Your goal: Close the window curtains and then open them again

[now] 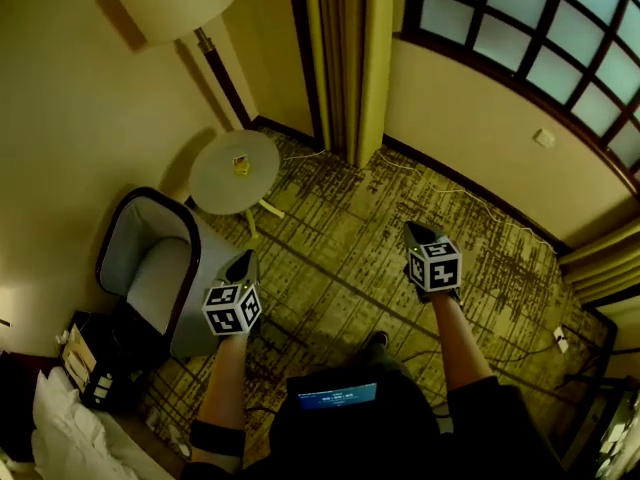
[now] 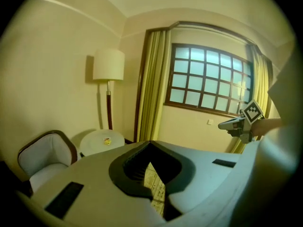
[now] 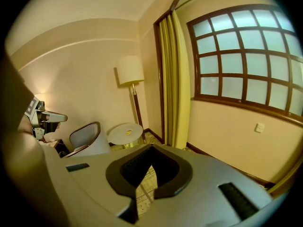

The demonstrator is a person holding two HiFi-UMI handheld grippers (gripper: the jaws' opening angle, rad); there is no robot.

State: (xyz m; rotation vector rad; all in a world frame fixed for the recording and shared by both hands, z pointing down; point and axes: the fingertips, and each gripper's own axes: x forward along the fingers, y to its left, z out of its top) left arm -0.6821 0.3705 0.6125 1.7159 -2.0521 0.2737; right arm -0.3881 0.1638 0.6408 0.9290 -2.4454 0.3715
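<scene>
The yellow left curtain (image 1: 350, 58) hangs bunched in the corner beside the gridded window (image 1: 540, 38), whose panes are uncovered. A second curtain (image 1: 610, 263) is gathered at the window's right end. My left gripper (image 1: 243, 266) and right gripper (image 1: 420, 236) are held out over the carpet, well short of the curtains, both shut with nothing in them. In the left gripper view the jaws (image 2: 150, 143) meet, with the curtain (image 2: 151, 84) and window (image 2: 208, 79) ahead. The right gripper view shows its jaws (image 3: 151, 145) shut, facing the curtain (image 3: 175, 79).
A floor lamp (image 1: 175, 3) stands in the corner left of the curtain. Below it are a round side table (image 1: 235, 173) with a small yellow item and a grey armchair (image 1: 150, 263). A white cable (image 1: 440, 183) runs along the carpet under the window.
</scene>
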